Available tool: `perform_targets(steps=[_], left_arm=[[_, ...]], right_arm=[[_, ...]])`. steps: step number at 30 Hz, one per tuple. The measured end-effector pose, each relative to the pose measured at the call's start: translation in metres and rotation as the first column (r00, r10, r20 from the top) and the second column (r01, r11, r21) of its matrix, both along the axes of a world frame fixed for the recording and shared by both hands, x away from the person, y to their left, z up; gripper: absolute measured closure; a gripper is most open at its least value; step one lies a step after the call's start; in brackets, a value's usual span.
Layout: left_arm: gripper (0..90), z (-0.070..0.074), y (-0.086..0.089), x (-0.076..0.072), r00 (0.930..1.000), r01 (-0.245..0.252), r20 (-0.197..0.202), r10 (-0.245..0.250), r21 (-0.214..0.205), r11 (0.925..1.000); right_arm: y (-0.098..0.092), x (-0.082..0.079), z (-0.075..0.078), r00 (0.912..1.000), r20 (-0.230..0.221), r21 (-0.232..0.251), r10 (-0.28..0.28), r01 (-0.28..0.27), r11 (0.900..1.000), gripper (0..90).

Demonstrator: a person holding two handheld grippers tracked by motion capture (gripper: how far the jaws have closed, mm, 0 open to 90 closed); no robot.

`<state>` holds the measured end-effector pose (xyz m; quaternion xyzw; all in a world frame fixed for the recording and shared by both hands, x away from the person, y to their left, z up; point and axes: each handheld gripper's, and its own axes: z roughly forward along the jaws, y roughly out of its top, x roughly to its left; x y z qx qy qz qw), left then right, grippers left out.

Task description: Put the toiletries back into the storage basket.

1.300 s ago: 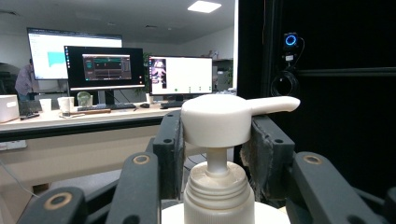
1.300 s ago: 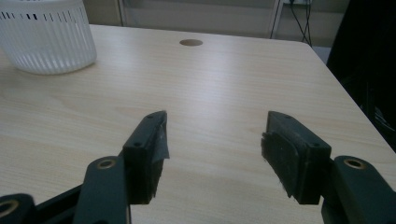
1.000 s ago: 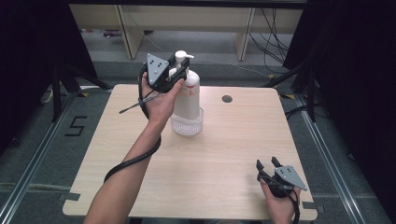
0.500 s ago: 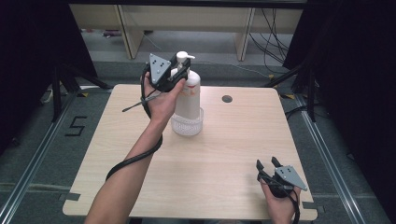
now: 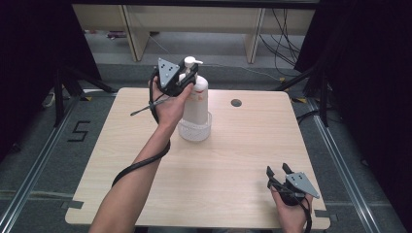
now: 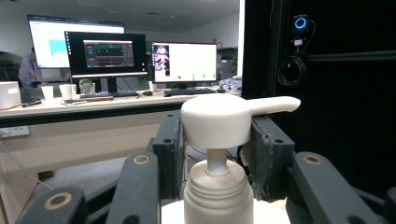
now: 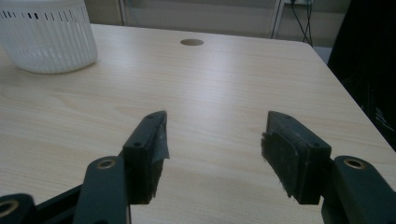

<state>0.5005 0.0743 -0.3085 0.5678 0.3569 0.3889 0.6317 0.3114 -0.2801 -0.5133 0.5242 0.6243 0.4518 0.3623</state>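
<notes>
Left gripper (image 5: 187, 77) sat at the top of the pump bottle (image 5: 196, 99), its jaws pressed on either side of the white pump head (image 6: 219, 120), the nozzle jutting out past one jaw; bottle stood upright in the white slotted basket (image 5: 195, 131) directly below that gripper, on the table (image 5: 243, 150); right gripper (image 5: 279, 172) rested low at the table's near edge, well apart from the bottle, jaws wide with nothing between them; basket lay ahead of it and off to one side; step judged: grip on the head made, bottle not yet raised; next move likely a straight lift clear of the basket rim, the grip kept firm, since the head could slip or plunge.
</notes>
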Motion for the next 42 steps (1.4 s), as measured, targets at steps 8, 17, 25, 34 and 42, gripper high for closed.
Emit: perform_targets(steps=[8, 17, 25, 34, 42], left_arm=[[58.9, -0.009, -0.001, 0.003, 0.9998, -0.002, -0.022, 0.003, 0.011, 0.9999], [58.9, -0.017, -0.002, 0.005, 0.9992, 0.001, -0.04, 0.0, 0.022, 0.9998], [58.9, -0.026, -0.004, 0.005, 0.9982, 0.004, -0.06, -0.002, 0.039, 0.9992], [58.9, -0.04, -0.005, 0.006, 0.9961, 0.005, -0.088, -0.001, 0.052, 0.9986], [58.8, -0.049, -0.004, 0.006, 0.994, 0.004, -0.109, 0.003, 0.066, 0.9978]], right_arm=[[-0.001, 0.001, 0.0, 1.0, 0.006, -0.021, 0.006, -0.006, 0.9998, 40.4], [-0.001, 0.001, 0.0, 0.9999, 0.01, -0.022, 0.001, -0.001, 0.9998, 40.4], [0.001, 0.0, 0.0, 1.0, -0.002, -0.004, -0.005, 0.005, 1.0, 40.4], [-0.001, 0.001, 0.0, 0.9999, 0.011, -0.016, 0.006, -0.006, 0.9999, 40.4], [-0.001, 0.001, 0.0, 0.9998, 0.02, -0.026, 0.0, 0.0, 0.9997, 40.4]])
